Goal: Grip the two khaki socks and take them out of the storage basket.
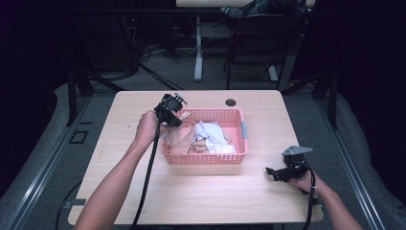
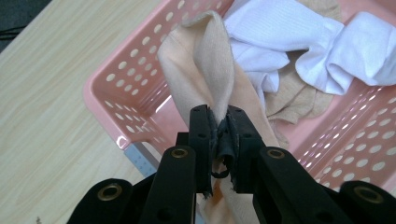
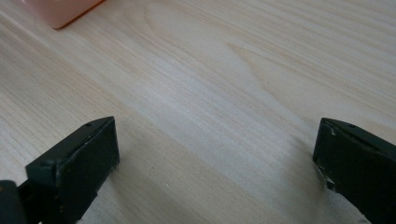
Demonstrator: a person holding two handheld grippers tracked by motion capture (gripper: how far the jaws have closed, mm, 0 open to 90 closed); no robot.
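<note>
left gripper view: left tool pinches beige cloth over pink basket.

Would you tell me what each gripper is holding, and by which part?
The left gripper pinches a peach sock at a bunched fold; the right gripper holds nothing.
</note>
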